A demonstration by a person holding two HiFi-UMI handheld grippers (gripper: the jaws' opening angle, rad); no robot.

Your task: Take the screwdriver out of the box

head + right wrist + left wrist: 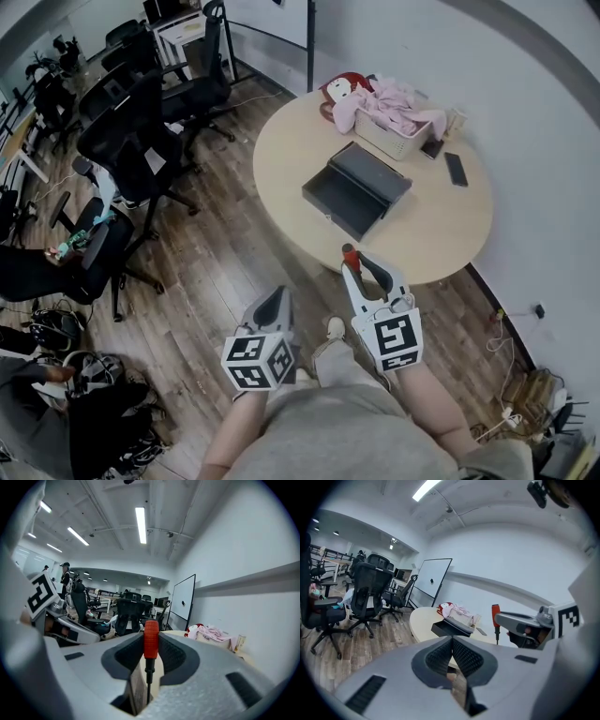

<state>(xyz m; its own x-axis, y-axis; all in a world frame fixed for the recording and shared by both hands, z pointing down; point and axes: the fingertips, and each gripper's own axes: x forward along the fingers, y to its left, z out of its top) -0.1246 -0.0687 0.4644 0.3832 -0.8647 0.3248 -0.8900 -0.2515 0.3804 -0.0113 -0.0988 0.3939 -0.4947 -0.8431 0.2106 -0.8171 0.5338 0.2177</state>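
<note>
The right gripper (360, 264) gripped a red-handled screwdriver (151, 639) at the near edge of a round, pale wooden table (441, 230), its jaws clenched on the handle, which stood upright with the dark shaft pointing down between them. The tool was out of the black box (356, 190) and held clear of it. The box lay open between the table's near edge and its far edge, its tray slid partway out towards the near edge and showing nothing inside. The left gripper (276, 300) hung off the table, just beside the right one and over the wooden floor (216, 272), its jaws pressed together with nothing between them. Along the table's far edge sat a basket (398, 141) heaped with pink cloth (398, 105), and a dark phone (456, 169) lay by the right edge. Black office chairs (141, 141) stood on the floor beyond the table's left edge, and a whiteboard (433, 579) stood against the wall behind it.
</note>
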